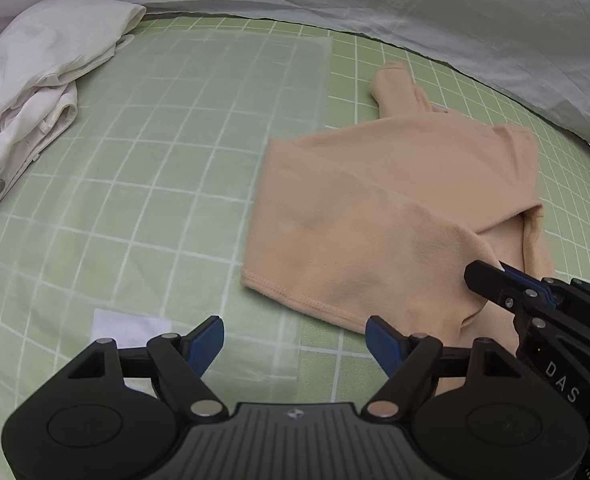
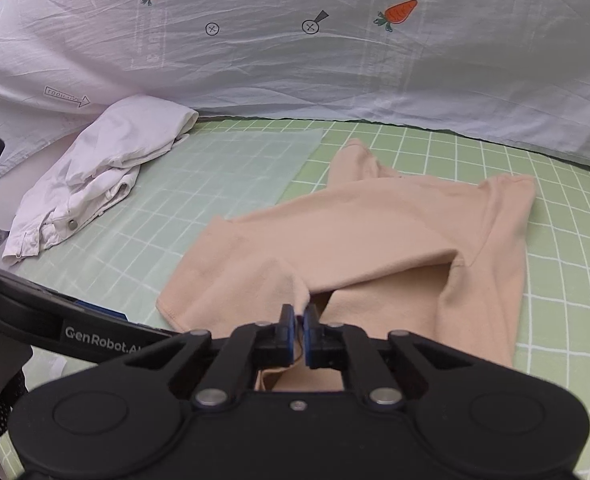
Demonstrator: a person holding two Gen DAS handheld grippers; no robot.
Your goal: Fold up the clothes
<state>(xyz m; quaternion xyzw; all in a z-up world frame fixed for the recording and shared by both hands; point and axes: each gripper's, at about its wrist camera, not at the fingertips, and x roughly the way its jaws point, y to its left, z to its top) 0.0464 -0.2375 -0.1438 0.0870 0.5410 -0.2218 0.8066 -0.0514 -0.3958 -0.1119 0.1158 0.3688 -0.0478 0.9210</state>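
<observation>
Peach fleece top (image 2: 355, 240) lies half-folded on the green gridded bench (image 2: 567, 240) — my right tool (image 2: 299, 318) pinches its folded edge to carry it over, while my left tool (image 1: 295, 340) waits, spread wide.

On the grid mat (image 2: 555, 216), the shirt (image 2: 375, 232) lies to the right; the jeans (image 2: 95, 184) are bunched well apart at far left (against the sheet (image 2: 295, 60) hanging behind both).

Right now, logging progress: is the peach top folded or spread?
Partly folded: peach top has one flap doubled over, pinched by the right gripper.
</observation>
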